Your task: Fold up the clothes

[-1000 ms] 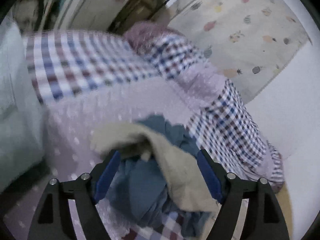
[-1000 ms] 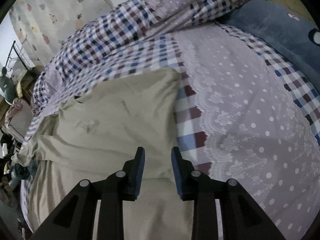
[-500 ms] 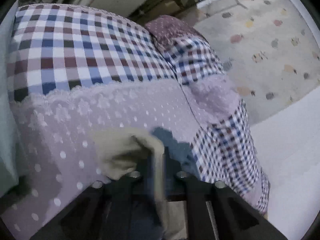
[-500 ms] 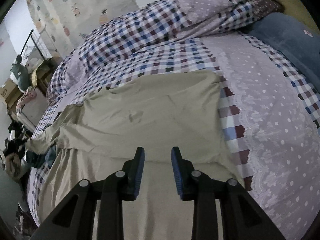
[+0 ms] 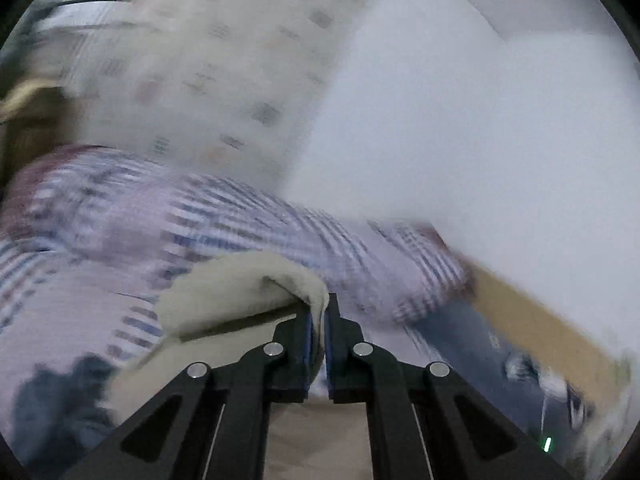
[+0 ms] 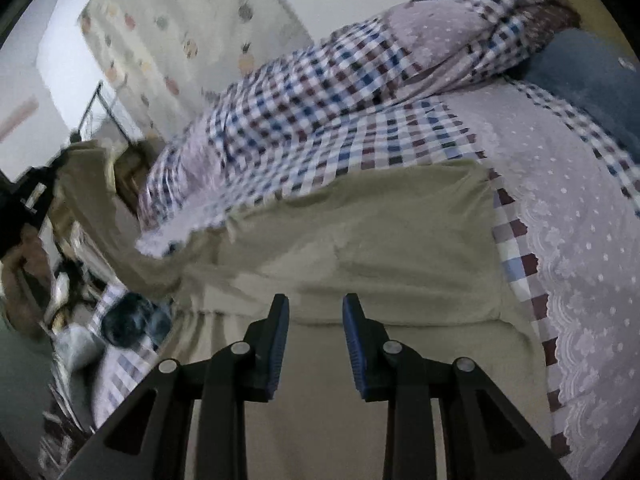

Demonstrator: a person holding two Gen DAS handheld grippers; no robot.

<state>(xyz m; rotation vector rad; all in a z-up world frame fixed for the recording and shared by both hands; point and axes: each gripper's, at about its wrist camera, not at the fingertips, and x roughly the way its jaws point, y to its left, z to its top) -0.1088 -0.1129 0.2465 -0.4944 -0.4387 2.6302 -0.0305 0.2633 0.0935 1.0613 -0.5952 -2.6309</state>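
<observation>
A: Where's the garment?

B: The beige soft-fabric garment [image 6: 360, 248] lies spread on the bed, directly ahead of & under the right gripper [image 6: 316, 316]. Its far edge is a straight fold line; its left part lifts off the bed toward the upper left of the right wrist view.

A: And the left side?

B: The left gripper [image 5: 318, 320] is clamped on a beige fold of that garment [image 5: 248, 292]. Cloth is pinched between the 2 blue pads and bulges up and left of the tips. That view is badly motion-blurred.

A: Right gripper's state?

B: Released. Its 2 blue-padded fingers [image 6: 278, 344] stand apart w/ a clear gap, nothing between them, over the near part of the garment. Can't tell if they touch the cloth.

A: What's around it?

B: Beyond the garment's far edge, a bunched checked blue, maroon & white quilt [image 6: 304, 112]. To the right of the tips, a lilac polka-dot bedsheet w/ a lace border [image 6: 580, 264]. Far right, a grey-blue pillow [image 6: 588, 64]. Left of the right gripper, a dark blue crumpled cloth [image 6: 132, 316] on the bed edge. Behind everything, a pale curtain w/ fruit prints [image 6: 168, 20].

A: Left view?

B: Same checked quilt ahead, a tan wooden strip [image 5: 532, 320] to the right, white wall [image 5: 480, 120] beyond.
</observation>
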